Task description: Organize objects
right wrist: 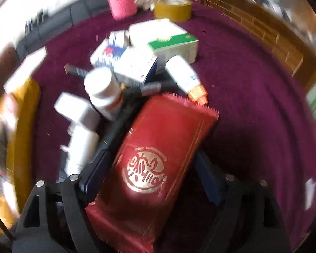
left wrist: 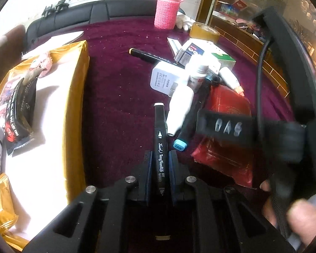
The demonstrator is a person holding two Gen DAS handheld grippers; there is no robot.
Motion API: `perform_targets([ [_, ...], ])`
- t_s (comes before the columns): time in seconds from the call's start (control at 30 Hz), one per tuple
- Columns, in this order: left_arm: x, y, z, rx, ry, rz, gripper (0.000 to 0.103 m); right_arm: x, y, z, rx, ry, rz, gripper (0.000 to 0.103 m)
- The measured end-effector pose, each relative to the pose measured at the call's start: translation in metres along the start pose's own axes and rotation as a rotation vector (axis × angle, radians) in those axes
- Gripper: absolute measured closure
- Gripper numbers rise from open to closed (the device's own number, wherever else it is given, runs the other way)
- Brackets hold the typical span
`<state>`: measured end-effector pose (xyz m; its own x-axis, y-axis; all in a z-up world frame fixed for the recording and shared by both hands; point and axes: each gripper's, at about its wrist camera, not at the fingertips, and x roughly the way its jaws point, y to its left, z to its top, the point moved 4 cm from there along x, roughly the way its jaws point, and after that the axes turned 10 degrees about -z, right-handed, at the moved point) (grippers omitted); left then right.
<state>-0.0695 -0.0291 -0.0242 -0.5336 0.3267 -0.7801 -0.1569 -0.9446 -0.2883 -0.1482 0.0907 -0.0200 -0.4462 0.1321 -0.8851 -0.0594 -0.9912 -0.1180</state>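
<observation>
Left claw (left wrist: 160, 160) clamped on a black art marker (left wrist: 160, 147), pads pressing its barrel on both sides; the marker's pale cap end points away from the camera, over the maroon-covered counter (left wrist: 115, 105). Right claw (right wrist: 149, 168) stands wide, its blue-padded fingers (right wrist: 97, 168) spread to either side of a red foil packet (right wrist: 158, 151) with a gold seal; the pads do not appear to press the packet, though this view is motion-blurred, so contact cannot be ruled out. In the left wrist view the right claw appears as a blurred black frame over the same red packet, with a hand (left wrist: 301, 217) at the lower right edge. Heap just beyond the packet: white pill bottle (right wrist: 104, 92), white squeeze bottle (left wrist: 180, 109), small bottle with orange cap (right wrist: 187, 78), green-and-white box (right wrist: 170, 40), blue-and-white box (right wrist: 109, 52), white charger (left wrist: 164, 78), marker with a light-blue cap (left wrist: 184, 135) and another black marker (left wrist: 155, 57) lying farther back. Yellow-rimmed tray (left wrist: 78, 97) at left holds a black snack packet (left wrist: 19, 113), a pink item and gold wrappers (left wrist: 2, 206). At the far edge: pink knitted bottle sleeve (left wrist: 166, 10), roll of tan tape (left wrist: 204, 31).
</observation>
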Motion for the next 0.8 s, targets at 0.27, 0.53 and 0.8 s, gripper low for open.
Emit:
perform_targets([
  [0.27, -0.001, -0.003, -0.003, 0.012, -0.002, 0.003, 0.092, -0.009, -0.037, -0.015, -0.137, -0.073, 0.096, 0.055],
  [0.53, -0.006, -0.003, -0.004, -0.017, -0.017, -0.055, 0.092, -0.013, -0.068, -0.029, -0.045, -0.102, 0.229, 0.059],
  [0.8, 0.005, -0.017, -0.004, 0.089, -0.025, 0.067, 0.091, -0.008, -0.046, -0.032, -0.177, -0.183, 0.104, 0.049],
])
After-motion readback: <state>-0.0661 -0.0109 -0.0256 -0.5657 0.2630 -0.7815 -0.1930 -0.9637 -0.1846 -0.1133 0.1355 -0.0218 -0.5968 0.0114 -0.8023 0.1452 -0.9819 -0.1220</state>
